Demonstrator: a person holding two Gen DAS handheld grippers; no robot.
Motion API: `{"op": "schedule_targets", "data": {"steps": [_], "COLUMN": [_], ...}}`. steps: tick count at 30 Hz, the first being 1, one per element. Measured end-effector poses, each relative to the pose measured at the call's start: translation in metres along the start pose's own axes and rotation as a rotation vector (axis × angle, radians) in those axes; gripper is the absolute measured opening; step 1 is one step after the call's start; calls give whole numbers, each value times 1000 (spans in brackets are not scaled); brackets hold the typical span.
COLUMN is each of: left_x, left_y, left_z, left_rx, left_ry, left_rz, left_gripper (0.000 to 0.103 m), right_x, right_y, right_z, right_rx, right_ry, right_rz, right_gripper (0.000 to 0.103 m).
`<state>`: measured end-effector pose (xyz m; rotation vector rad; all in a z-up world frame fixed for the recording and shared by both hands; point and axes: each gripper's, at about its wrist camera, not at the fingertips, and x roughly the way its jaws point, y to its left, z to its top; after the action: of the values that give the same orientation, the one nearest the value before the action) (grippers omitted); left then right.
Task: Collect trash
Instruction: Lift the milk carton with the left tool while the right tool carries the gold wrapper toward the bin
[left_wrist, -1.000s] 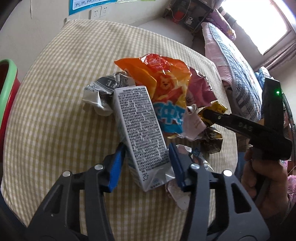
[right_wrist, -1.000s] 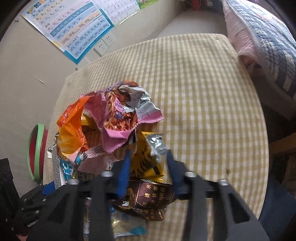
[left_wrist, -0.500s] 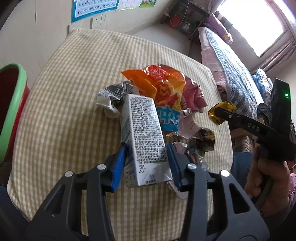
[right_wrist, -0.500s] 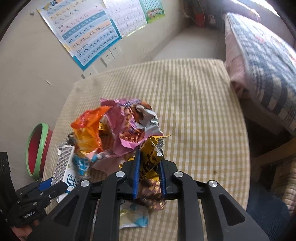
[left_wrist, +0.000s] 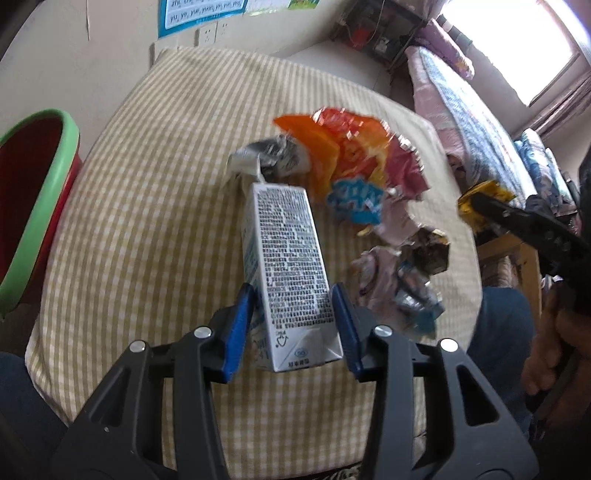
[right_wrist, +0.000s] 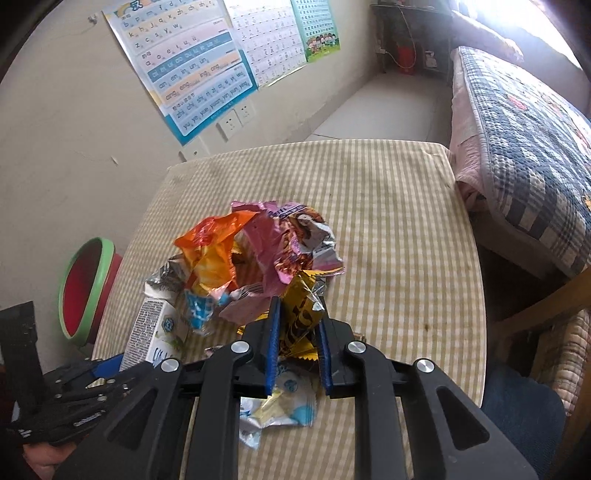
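Observation:
My left gripper (left_wrist: 293, 325) is shut on a white milk carton (left_wrist: 288, 266) and holds it above the checked table (left_wrist: 147, 206). My right gripper (right_wrist: 297, 347) is shut on a yellow crumpled wrapper (right_wrist: 301, 314), lifted off the table; it also shows in the left wrist view (left_wrist: 480, 201). A pile of trash stays on the table: an orange snack bag (right_wrist: 214, 251), a pink wrapper (right_wrist: 280, 240), a silver wrapper (left_wrist: 266, 158) and a blue-white wrapper (right_wrist: 284, 406). The carton also shows in the right wrist view (right_wrist: 147, 332).
A red bin with a green rim (left_wrist: 33, 206) stands at the table's left side, also seen in the right wrist view (right_wrist: 88, 284). A bed with a plaid quilt (right_wrist: 524, 147) lies to the right. A wall with posters and sockets is behind the table.
Both grippers have risen and pulled back. The left lifted the milk carton off the pile. The right closed on the yellow wrapper and raised it.

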<state>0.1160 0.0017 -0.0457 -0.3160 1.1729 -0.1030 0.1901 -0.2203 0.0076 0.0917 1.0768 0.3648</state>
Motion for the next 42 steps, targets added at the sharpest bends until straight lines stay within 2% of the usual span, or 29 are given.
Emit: {"op": "schedule_targets", "data": {"steps": [3,5,7,8,10,12,15,28,42], "left_x": [6,10,15,18,23,24,20,-25,-81], "left_y": [2,1,1,2,3,4,-1,-1,61], "left_z": [-1,0,0,1,2,3,2,6,15], "left_rx": [2,3,4,-1,-13,-17,-5,31,-48], "left_ry": [17,25,31,43,51,55,36,-64,-182], "left_rz": [22,44,70,76,77,51,52,39,89], "left_gripper": [42,49,60,60,57,43,38,38,38], "right_x": [0,2,3,3,4,4,5,-10,-4], "right_y": [4,5,6,6,7,6,5,20,91], "right_z": [-2,-2,-2,-2,-1,-1,-1,2,11], "right_rx": [-6,-10,-11,-11,-12,-13,-11,-41,-147], "right_ry": [2,4,4,5,2,2,2,-29,-35], "right_rz": [7,13,17,19,21,21,23,33,98], "right_gripper": [17,17,17,17,17,17,17,17,17]}}
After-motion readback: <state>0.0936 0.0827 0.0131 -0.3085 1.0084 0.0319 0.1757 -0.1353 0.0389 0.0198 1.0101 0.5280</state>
